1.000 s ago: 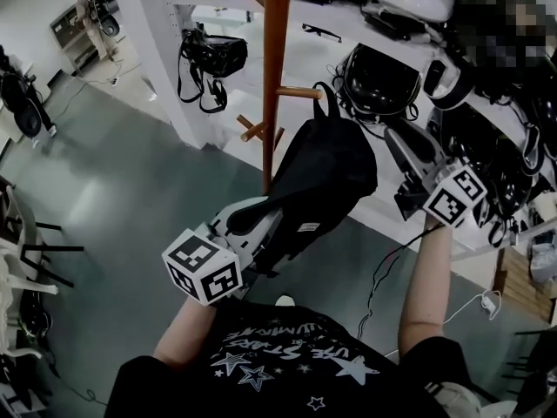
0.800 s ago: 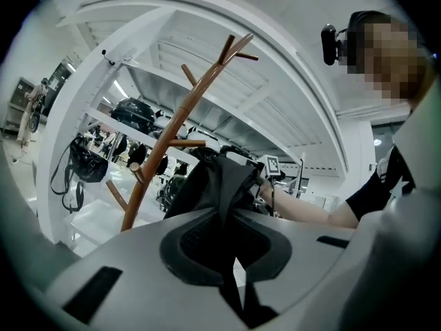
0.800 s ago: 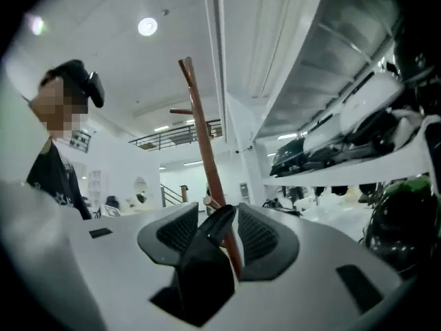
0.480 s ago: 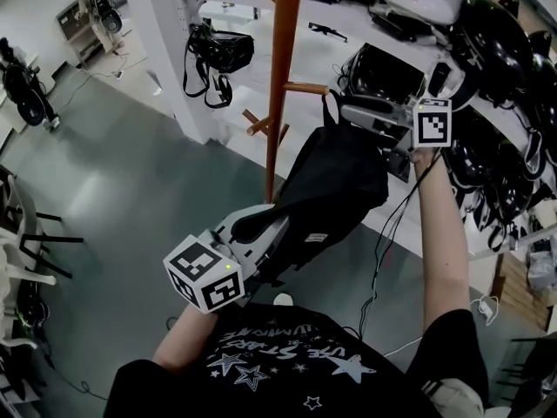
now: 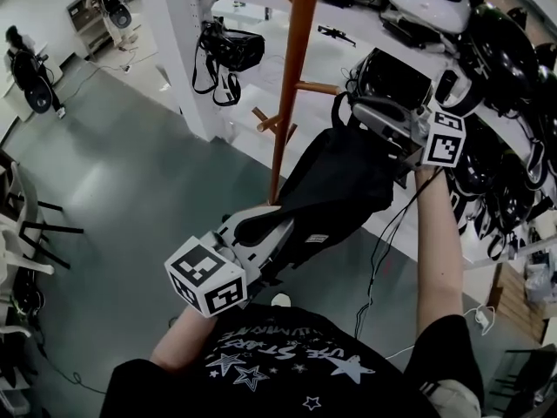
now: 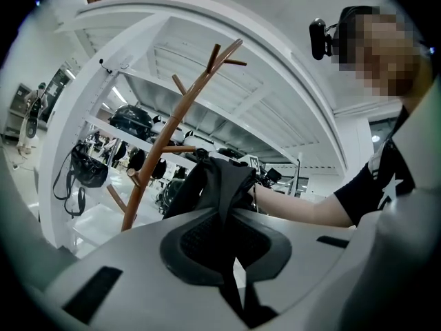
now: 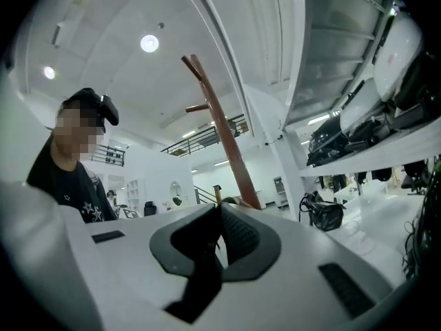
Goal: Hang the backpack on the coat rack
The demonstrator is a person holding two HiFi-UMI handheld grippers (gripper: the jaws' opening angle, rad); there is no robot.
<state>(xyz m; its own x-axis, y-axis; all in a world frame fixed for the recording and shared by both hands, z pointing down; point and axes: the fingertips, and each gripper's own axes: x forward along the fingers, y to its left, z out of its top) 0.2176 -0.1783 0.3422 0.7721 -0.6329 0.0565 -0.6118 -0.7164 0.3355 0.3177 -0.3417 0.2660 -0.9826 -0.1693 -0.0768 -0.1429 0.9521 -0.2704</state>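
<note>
Black single backpack (image 5: 339,181) clamped in left gripper (image 5: 275,225); right gripper (image 5: 356,108) jaws closing on it.

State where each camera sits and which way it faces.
Head view: on the person's head, looking steeply down at the backpack beside the coat rack; shows shirt, left gripper, right gripper, right forearm.
Left gripper view: on the left gripper, looking along jaws shut on the backpack toward the coat rack; shows the right forearm.
Right gripper view: on the right gripper, jaws closing with backpack strap between them, facing the coat rack; shows the shirt.
Shared: all three show the coat rack.
</note>
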